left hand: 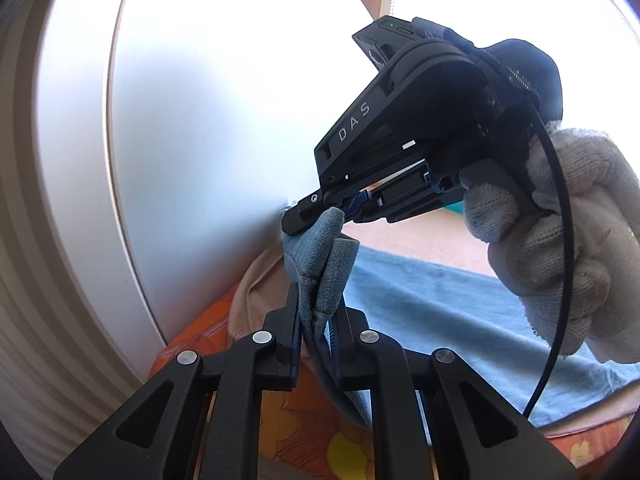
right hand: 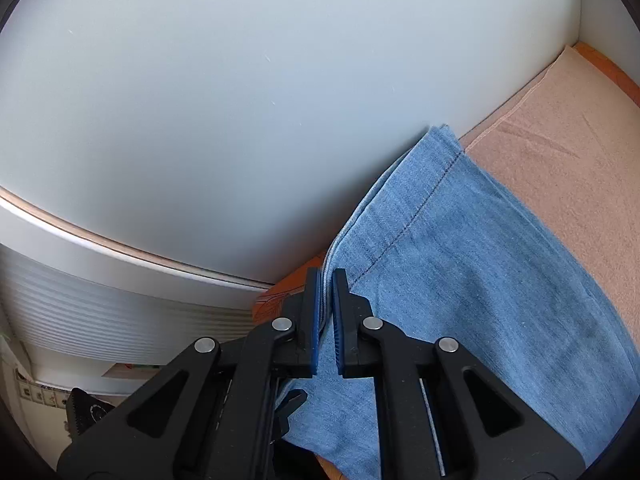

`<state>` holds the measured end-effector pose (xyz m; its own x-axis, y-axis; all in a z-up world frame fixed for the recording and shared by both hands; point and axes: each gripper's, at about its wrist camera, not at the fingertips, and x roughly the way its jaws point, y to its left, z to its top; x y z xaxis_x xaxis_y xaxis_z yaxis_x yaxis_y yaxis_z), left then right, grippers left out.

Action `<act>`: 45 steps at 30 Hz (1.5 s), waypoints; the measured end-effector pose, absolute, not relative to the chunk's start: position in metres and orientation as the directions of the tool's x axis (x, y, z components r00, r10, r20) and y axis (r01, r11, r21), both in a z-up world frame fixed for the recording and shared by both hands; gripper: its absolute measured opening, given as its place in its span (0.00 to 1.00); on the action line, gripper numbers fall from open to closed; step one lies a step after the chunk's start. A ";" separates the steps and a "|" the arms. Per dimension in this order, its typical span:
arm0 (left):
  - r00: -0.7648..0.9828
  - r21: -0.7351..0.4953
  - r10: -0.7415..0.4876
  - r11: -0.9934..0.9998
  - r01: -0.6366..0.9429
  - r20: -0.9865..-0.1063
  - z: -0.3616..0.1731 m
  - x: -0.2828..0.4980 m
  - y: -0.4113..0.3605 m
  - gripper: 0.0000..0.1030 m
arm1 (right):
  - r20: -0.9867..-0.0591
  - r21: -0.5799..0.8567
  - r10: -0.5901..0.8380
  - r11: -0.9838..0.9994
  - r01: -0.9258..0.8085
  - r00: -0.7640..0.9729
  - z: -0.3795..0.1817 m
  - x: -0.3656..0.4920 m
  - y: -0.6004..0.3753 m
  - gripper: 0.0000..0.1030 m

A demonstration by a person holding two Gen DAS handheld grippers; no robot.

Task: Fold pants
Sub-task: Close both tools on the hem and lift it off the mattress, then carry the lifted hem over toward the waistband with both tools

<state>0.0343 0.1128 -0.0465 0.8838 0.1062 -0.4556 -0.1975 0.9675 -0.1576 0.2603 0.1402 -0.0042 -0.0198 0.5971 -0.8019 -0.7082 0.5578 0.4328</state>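
The light blue denim pants (right hand: 460,264) lie on a beige sheet (right hand: 568,128) beside a white wall. In the right wrist view my right gripper (right hand: 327,280) is shut on the pants' hem edge. In the left wrist view my left gripper (left hand: 318,300) is shut on a bunched corner of the pants (left hand: 324,256). The right gripper (left hand: 304,224), held by a gloved hand (left hand: 560,216), pinches the same fabric just above the left one. The rest of the pants (left hand: 460,312) trail away to the right.
A white wall panel (right hand: 240,100) stands close against the bed's edge. An orange patterned cover (left hand: 304,428) shows under the beige sheet. A ribbed white radiator (right hand: 100,308) sits at the lower left.
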 end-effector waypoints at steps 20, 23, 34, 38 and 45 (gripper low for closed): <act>0.904 -0.102 -0.304 0.953 0.287 -0.300 0.052 0.067 -0.028 0.10 | -0.646 0.438 0.683 0.697 -0.568 0.341 0.112 0.243 -0.103 0.06; 0.881 -0.096 -0.371 0.929 0.358 -0.294 0.063 0.063 -0.061 0.10 | -0.631 0.440 0.665 0.731 -0.522 0.399 0.111 0.234 -0.149 0.06; 0.735 -0.088 -0.597 0.792 0.604 -0.321 0.074 0.077 -0.179 0.10 | -0.606 0.454 0.558 0.828 -0.330 0.567 0.076 0.225 -0.321 0.06; 0.664 -0.099 -0.639 0.745 0.659 -0.387 0.034 0.062 -0.218 0.10 | -0.628 0.479 0.531 0.840 -0.255 0.569 0.038 0.224 -0.364 0.06; 0.480 -0.176 -0.677 0.662 0.729 -0.558 -0.019 0.066 -0.239 0.09 | -0.650 0.608 0.573 0.787 -0.111 0.499 -0.062 0.209 -0.420 0.06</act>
